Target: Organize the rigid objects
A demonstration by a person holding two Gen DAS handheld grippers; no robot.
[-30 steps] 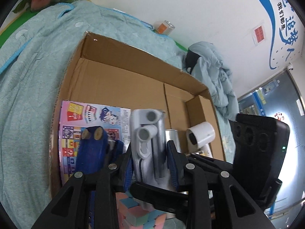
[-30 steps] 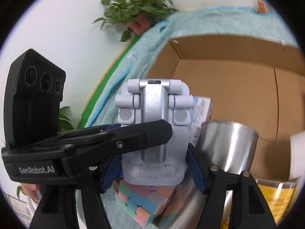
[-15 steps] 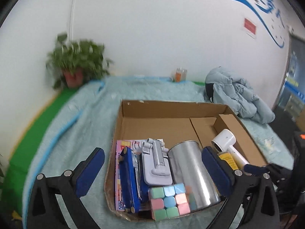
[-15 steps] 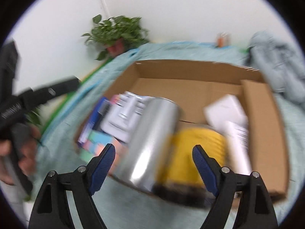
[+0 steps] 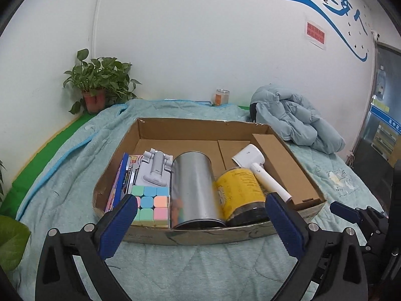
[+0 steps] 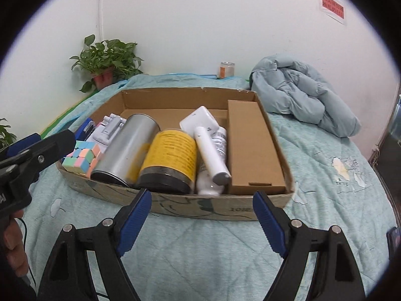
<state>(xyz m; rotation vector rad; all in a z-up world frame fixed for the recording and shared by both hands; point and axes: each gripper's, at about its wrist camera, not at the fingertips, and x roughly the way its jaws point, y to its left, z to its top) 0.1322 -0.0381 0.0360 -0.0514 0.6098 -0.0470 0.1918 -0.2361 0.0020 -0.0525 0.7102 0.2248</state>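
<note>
A shallow cardboard box (image 5: pixel 200 235) (image 6: pixel 225 208) lies on the bed. It holds a pastel cube (image 5: pixel 150 205) (image 6: pixel 80 158), a grey folding stand (image 5: pixel 156 168) (image 6: pixel 110 130), a silver can (image 5: pixel 193 188) (image 6: pixel 127 148), a yellow can (image 5: pixel 238 190) (image 6: pixel 170 155), a white handled device (image 5: pixel 250 159) (image 6: pixel 208 145) and a brown carton (image 5: pixel 283 170) (image 6: pixel 250 150). My left gripper (image 5: pixel 200 197) hovers open before the box's front wall, holding nothing. My right gripper (image 6: pixel 202 192) is likewise open and empty, just right of it.
The teal quilt (image 5: pixel 200 271) covers the bed around the box. A light blue jacket (image 5: pixel 295 123) lies at the back right. A potted plant (image 5: pixel 97 92) and a small jar (image 5: pixel 221 97) stand by the wall. A hand (image 6: pixel 12 245) holds the left gripper.
Both grippers were deep in the box at the grey stand, the right one shut on it. Both have opened and pulled back; the stand now lies in the box.
</note>
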